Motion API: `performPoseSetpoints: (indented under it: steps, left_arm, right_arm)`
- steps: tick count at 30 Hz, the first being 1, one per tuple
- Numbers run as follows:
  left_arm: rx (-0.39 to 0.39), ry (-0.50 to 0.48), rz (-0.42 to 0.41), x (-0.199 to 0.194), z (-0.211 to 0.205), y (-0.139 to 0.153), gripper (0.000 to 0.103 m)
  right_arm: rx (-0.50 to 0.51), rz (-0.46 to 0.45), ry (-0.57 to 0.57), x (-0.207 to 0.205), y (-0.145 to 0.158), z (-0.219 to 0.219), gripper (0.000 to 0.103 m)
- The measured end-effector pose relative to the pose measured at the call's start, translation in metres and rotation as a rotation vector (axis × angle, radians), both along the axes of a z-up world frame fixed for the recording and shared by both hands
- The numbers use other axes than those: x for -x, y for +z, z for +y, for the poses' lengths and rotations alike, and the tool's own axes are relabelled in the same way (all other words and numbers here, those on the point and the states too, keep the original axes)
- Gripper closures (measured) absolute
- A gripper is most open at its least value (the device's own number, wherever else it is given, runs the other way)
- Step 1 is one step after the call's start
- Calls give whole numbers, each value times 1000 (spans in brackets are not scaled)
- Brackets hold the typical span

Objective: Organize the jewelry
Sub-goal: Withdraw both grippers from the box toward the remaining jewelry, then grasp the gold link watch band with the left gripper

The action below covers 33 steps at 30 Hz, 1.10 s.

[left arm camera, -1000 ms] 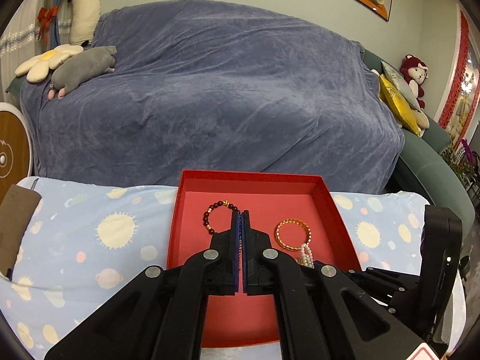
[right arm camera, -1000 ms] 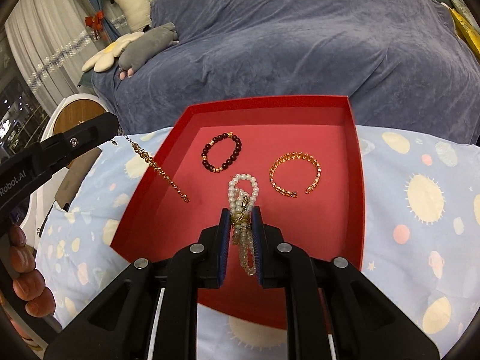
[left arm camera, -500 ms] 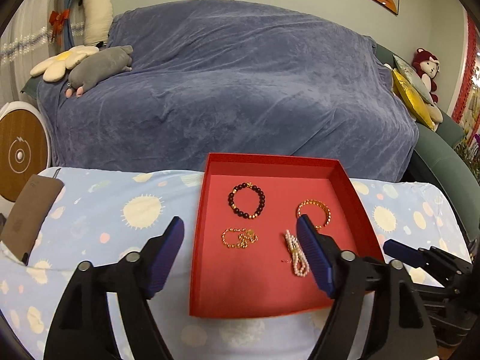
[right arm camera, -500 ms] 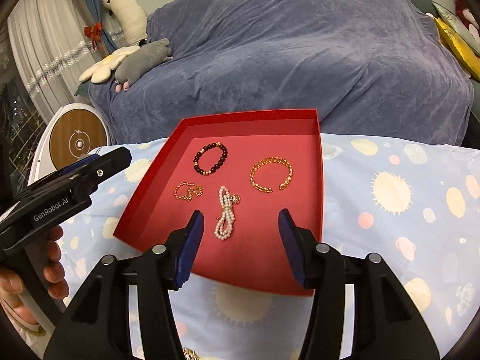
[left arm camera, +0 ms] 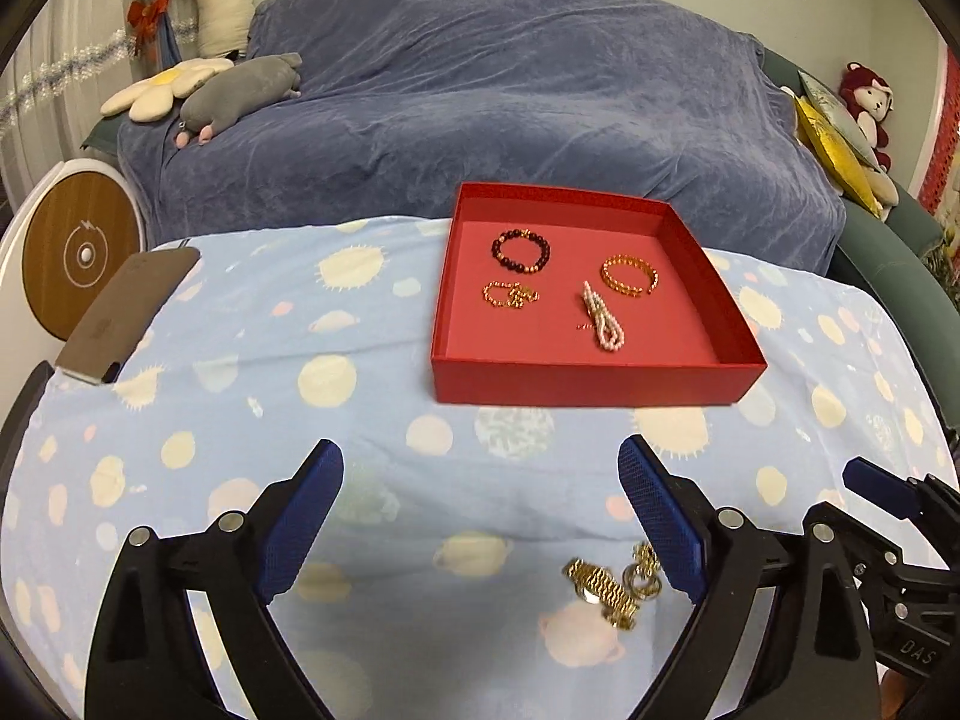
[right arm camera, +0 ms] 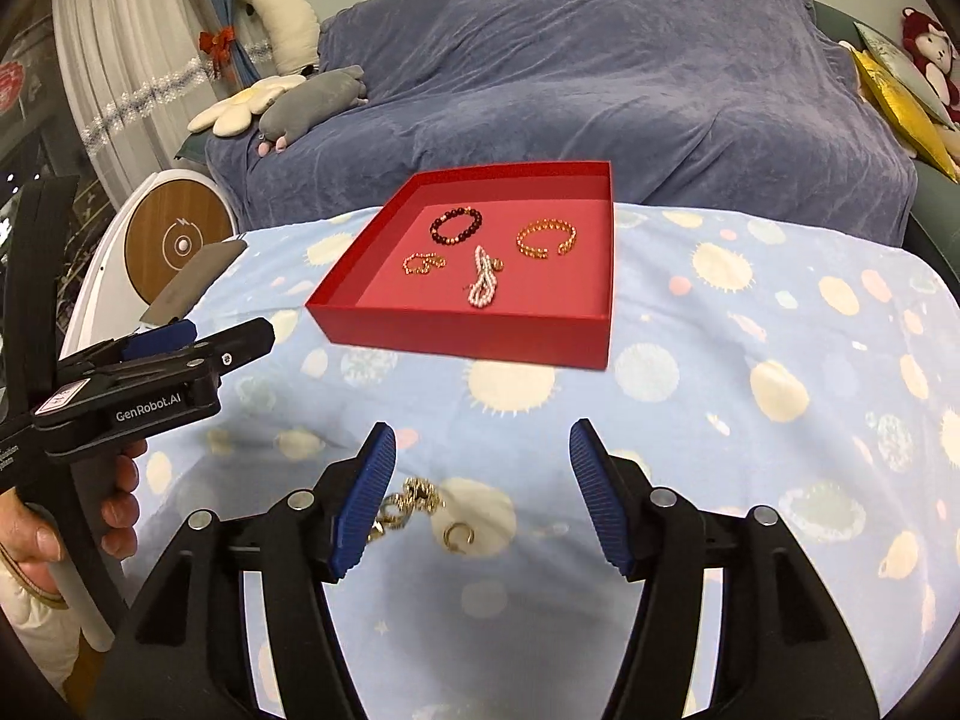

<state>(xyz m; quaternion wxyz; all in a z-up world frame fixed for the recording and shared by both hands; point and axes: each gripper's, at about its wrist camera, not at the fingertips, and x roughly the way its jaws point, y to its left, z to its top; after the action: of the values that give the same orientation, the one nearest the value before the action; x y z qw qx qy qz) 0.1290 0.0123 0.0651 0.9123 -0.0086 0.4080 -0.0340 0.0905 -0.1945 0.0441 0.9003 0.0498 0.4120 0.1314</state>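
The gold watch (left arm camera: 602,591) lies on the surface near the red box (left arm camera: 594,382), just under the wide-open, empty left gripper (left arm camera: 480,516) and beside the open, empty right gripper (right arm camera: 483,498).

Blue-draped sofa (left arm camera: 510,114) — plush toys (left arm camera: 240,93), phone (left arm camera: 129,315) on cloth.

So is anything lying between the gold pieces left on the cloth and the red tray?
Nothing visible. The gold watch and small ring lie on the cloth, with only bare cloth up to the red tray.
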Motion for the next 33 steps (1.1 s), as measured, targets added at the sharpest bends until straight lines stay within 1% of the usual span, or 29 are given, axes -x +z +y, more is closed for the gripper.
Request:
performPoseSetpoints:
  steps: [2,5,8,10,13,15,20,23,28,31,33]
  left_arm:
    - [-4,16,2,12,5,-5,12]
    - [17,28,-12,27,12,-10,12]
    - [-27,26,-32,37,12,-16,12]
    - [-23,17,-31,42,11,-23,12]
    - [12,12,0,43,11,-35,12]
    - [7,9,16,43,9,-40,12]
    - [14,-35,67,41,0,-52,12]
    - [4,-61,81,41,-11,-58,12]
    - [31,-41,103,38,-20,-66,12]
    - [53,-57,133,31,-28,-70,13]
    - [54,-66,145,27,-35,-73,18]
  right_arm:
    - [-6,14,0,10,-6,1,44]
    - [-11,26,1,22,-15,2,44]
    - [-23,52,3,28,-26,2,44]
    - [-17,66,13,33,-34,4,44]
    - [19,68,35,37,-40,11,44]
    - [31,64,44,39,-42,14,44]
    - [26,72,41,38,-45,10,44]
    - [27,73,49,38,-46,11,44]
    - [31,81,56,38,-50,11,45]
    - [32,84,58,38,-52,12,45]
    - [29,81,58,39,-52,11,45]
